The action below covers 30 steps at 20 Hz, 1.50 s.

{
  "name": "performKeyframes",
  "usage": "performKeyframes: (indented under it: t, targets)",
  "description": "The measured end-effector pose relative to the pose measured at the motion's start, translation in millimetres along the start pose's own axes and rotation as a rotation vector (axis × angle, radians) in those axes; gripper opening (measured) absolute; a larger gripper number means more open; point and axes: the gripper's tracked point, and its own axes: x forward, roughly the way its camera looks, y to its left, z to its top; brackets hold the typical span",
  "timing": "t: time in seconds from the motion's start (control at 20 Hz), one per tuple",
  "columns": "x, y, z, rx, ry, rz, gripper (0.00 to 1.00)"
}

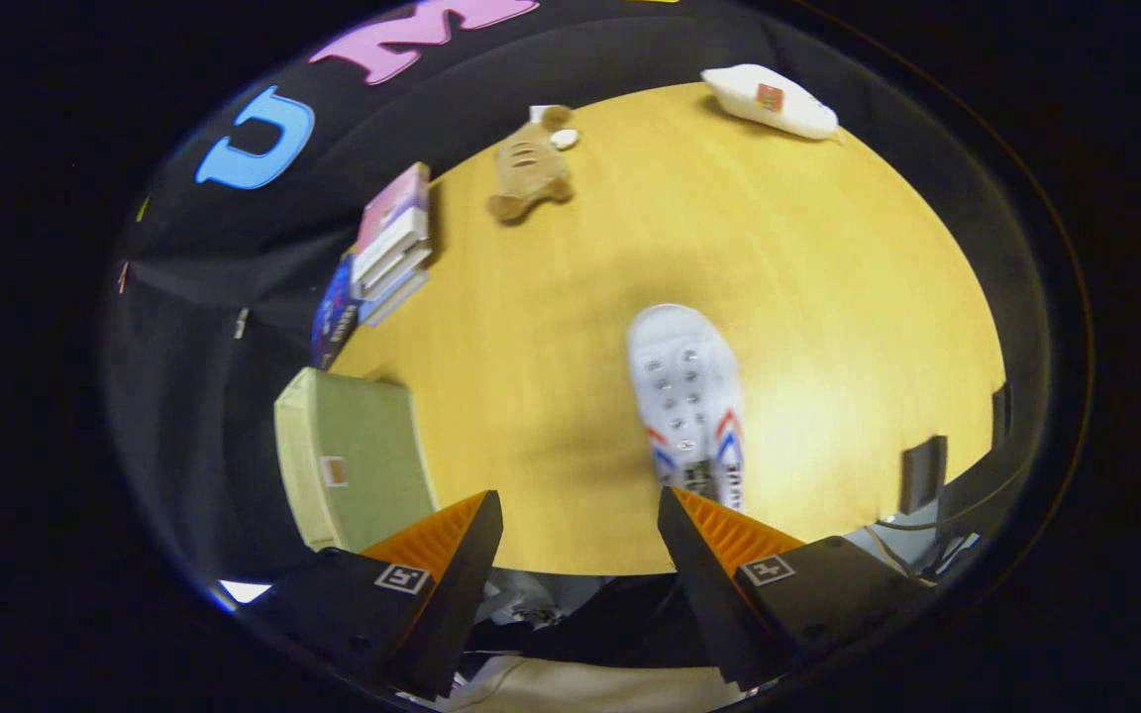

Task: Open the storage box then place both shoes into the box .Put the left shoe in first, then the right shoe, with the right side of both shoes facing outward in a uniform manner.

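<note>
Gripper (580,525) fingers stand spread wide above the near edge of a round yellow wooden table (828,248), holding nothing, with bare tabletop showing in the gap between them.

At about one o'clock from the gripper, a white sneaker (686,396) with red and blue side stripes lies on the table, its heel just ahead of the right finger (719,535) and its toe pointing away. A dark tongue label carries writing too blurred to read.

At about ten o'clock, just beyond the left finger (442,540), a pale green storage box (353,456) sits at the table's edge with its lid shut and a small tag on its face; the tag cannot be read.

Open tabletop runs between box and sneaker and on across the middle.

Farther off at eleven o'clock, a stack of books (390,248) rests along the table's edge. Beyond it, near twelve o'clock, a brown plush toy (531,168) lies on the far side.

At one o'clock on the far rim lies a second white shoe (769,101), on its side, bearing a small red patch, well apart from the first.
</note>
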Motion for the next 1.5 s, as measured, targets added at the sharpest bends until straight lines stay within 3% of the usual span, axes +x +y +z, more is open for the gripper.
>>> performKeyframes:
  t: [0.15, 0.25, 0.55, 0.95, 1.0, 1.1, 1.15, 1.25, 1.3, 1.5]
  targets:
    - [15, -64, 10, -0.003, -0.033, -0.131, 0.97]
    - [25, -87, 12, -0.015, -0.02, -0.162, 0.96]
    - [66, -100, 6, -0.086, 0.059, -0.182, 0.93]
    - [90, -78, 1, -0.13, 0.123, -0.122, 0.89]
    - [94, -78, 2, -0.139, 0.125, -0.126, 0.8]
    - [93, -79, 2, -0.161, 0.125, -0.149, 0.45]
    - [93, -81, 4, -0.179, 0.118, -0.153, 0.41]
    - [87, -77, 5, -0.188, 0.095, -0.112, 0.2]
    - [82, -75, 4, -0.201, 0.086, -0.09, 0.16]
    - [61, -65, 6, -0.151, 0.05, -0.057, 0.16]
